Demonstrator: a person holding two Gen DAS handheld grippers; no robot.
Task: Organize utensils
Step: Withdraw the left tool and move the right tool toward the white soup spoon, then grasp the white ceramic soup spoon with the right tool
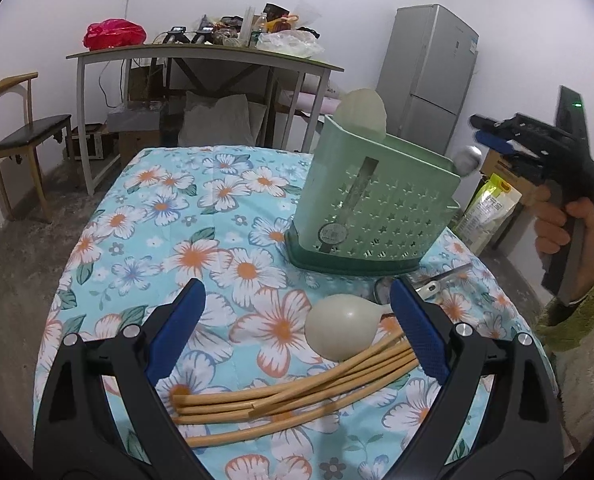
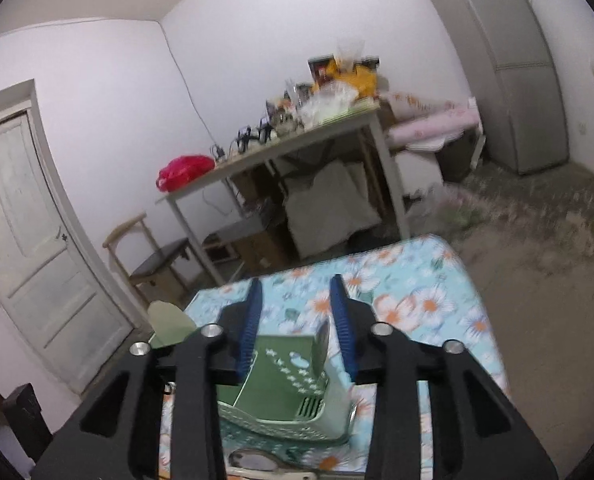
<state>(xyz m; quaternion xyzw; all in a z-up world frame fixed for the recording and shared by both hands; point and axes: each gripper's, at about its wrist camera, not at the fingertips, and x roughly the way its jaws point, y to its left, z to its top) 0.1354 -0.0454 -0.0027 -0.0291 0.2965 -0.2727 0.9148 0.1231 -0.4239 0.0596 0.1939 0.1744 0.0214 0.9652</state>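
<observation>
My left gripper [image 1: 297, 286] hangs low over the floral table with its jaws wide open. Between its fingers lie a white spoon [image 1: 345, 328] and a bundle of bamboo chopsticks [image 1: 297, 396], untouched by the pads. A green perforated utensil holder [image 1: 377, 208] stands behind them with a white rice paddle [image 1: 361, 110] in it. My right gripper [image 1: 479, 130], held in a hand, hovers at the holder's right rim, just above a shiny metal spoon bowl [image 1: 469, 158]. In the right wrist view the right gripper [image 2: 297, 282] is partly open above the holder [image 2: 289, 376], nothing between its pads.
More metal utensils [image 1: 429, 288] lie on the tablecloth [image 1: 145, 216] beside the holder's base. Beyond the table stand a cluttered desk [image 1: 201, 54], a chair [image 1: 21, 136] at the left and a grey fridge [image 1: 429, 80] at the right.
</observation>
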